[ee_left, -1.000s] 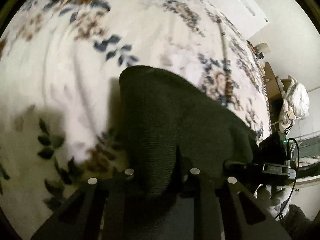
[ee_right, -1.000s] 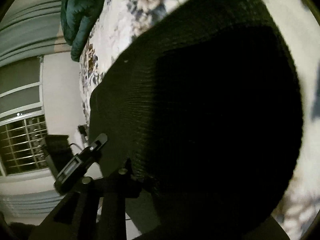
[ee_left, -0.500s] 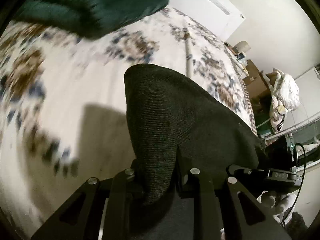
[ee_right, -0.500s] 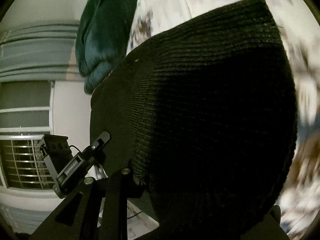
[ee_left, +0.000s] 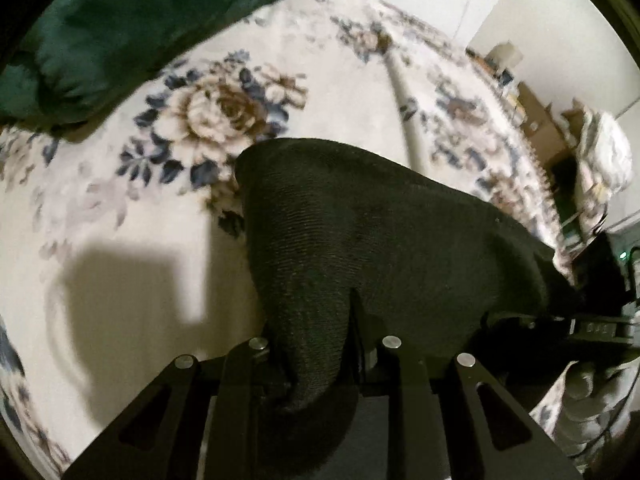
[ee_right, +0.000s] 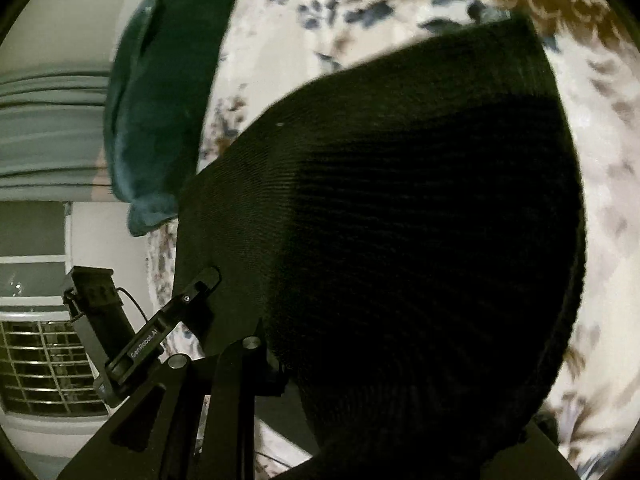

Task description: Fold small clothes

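Above floral bedspread [ee_left: 120, 280], black knit garment [ee_left: 380, 240] pinched in both hand-held grippers

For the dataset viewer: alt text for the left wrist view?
The left gripper pinches a black knit garment held above a floral bedspread, with a dark green pillow at top left.

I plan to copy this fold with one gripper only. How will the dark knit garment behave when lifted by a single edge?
Probably floppy: the dark knit garment drapes and bunches where the left gripper pinches it. Its ribbed knit looks grippy, unlikely to slip. It seems light, sagging between both grippers above the floral bedspread.
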### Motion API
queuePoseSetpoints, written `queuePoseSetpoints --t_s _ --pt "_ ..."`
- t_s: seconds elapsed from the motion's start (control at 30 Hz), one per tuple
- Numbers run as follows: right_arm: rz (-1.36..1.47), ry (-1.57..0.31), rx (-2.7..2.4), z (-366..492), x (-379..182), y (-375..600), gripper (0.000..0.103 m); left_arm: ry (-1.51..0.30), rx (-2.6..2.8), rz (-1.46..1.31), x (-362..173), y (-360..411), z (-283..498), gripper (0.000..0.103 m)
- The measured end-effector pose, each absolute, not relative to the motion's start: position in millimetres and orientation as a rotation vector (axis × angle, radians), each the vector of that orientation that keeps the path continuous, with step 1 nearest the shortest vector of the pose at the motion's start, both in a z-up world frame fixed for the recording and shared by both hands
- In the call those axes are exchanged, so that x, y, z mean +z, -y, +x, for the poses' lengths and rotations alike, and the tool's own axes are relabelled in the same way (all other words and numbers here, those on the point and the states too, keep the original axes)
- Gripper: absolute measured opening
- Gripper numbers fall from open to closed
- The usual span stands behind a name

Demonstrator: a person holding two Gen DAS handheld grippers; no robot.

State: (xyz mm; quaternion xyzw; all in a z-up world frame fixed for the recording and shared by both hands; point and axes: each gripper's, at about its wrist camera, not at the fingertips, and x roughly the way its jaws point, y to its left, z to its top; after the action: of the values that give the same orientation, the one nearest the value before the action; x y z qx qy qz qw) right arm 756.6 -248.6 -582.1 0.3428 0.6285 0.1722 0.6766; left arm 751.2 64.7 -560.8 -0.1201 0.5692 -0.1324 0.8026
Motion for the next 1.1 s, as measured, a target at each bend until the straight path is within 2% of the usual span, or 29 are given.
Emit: queuePoseSetpoints --t_s 0.13,0.17,0.2,0.23,0.27,0.3,0.33,0.4,0.43,0.5,0.67,1.1 --pt "0.761 -1.437 0.376 764 -595 250 0.026 -1.240 -0.265 -0.180 -569 -59 756 0.031" --pt "0.741 -1.445 0.369 764 -595 247 0.032 -1.238 -0.251 -0.159 -568 -58 755 0.034" --pt "0.693 -1.455 0.345 764 -591 244 0.038 -1.233 -0.234 -0.139 -567 -57 754 0.043" --pt "0.654 -1.456 0.329 758 -590 244 0.041 -1.232 -0.211 -0.119 -565 -57 754 0.058" --pt "0.601 -1.457 0.291 757 -584 241 0.049 -1.227 -0.177 -0.093 -563 -57 753 0.067" --pt "0.531 -1.459 0.240 755 -578 238 0.059 -1.216 -0.143 -0.069 -560 -57 751 0.081" --pt "0.477 -1.456 0.204 750 -574 236 0.065 -1.204 -0.120 -0.058 -558 -58 747 0.086" --pt "0.312 -1.409 0.082 733 -561 232 0.084 -1.179 -0.080 -0.048 -552 -59 739 0.089" --pt "0.229 -1.380 0.020 727 -555 229 0.089 -1.165 -0.060 -0.039 -548 -58 733 0.095" --pt "0.102 -1.313 -0.070 712 -538 220 0.102 -1.138 -0.032 -0.021 -539 -54 719 0.098" --pt "-0.017 -1.169 -0.238 665 -498 218 0.103 -1.079 -0.005 0.013 -509 -40 686 0.103" --pt "-0.092 -1.050 -0.308 546 -370 204 0.103 -1.011 -0.013 -0.017 -388 -31 588 0.103"
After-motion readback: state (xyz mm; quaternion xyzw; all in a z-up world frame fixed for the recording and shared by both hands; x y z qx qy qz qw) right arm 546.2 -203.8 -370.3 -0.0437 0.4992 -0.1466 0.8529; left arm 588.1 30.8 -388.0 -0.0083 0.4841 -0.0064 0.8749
